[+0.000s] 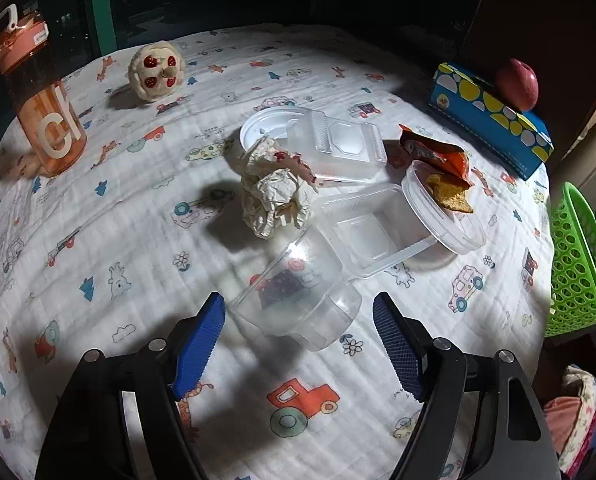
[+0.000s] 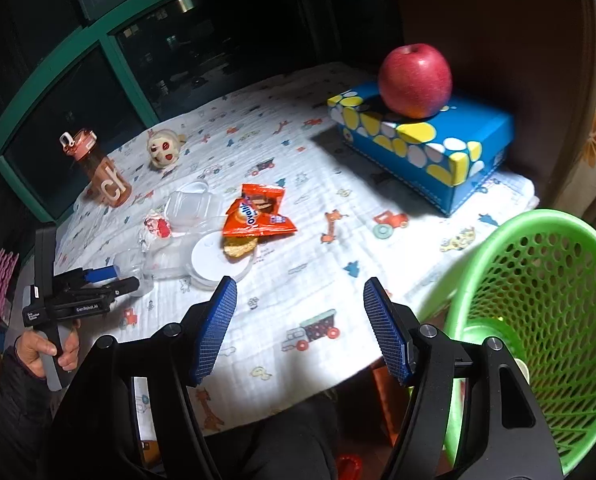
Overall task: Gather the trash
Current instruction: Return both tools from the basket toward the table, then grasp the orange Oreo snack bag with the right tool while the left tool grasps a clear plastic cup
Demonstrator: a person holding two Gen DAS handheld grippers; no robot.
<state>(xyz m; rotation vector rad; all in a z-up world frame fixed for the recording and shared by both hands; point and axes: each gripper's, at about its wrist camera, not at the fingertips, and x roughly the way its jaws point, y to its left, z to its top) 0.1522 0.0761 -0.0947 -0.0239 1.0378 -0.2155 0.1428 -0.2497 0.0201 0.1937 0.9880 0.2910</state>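
Observation:
Trash lies mid-table: a clear plastic cup point(image 1: 298, 292) on its side, crumpled paper point(image 1: 276, 190), clear clamshell boxes point(image 1: 337, 144), a round lid point(image 1: 443, 212) with a biscuit, and an orange snack wrapper point(image 1: 437, 156) point(image 2: 258, 214). My left gripper point(image 1: 298, 344) is open, its blue pads on either side of the cup's near end, not touching it. It also shows in the right wrist view point(image 2: 126, 276). My right gripper point(image 2: 299, 328) is open and empty above the table's near edge, beside the green mesh basket point(image 2: 545, 312).
An orange water bottle point(image 1: 38, 108) and a plush toy point(image 1: 156, 70) stand at the far left. A blue dotted tissue box point(image 2: 421, 144) with a red apple point(image 2: 415, 80) on it sits far right. The basket point(image 1: 577, 264) hangs off the table's right edge.

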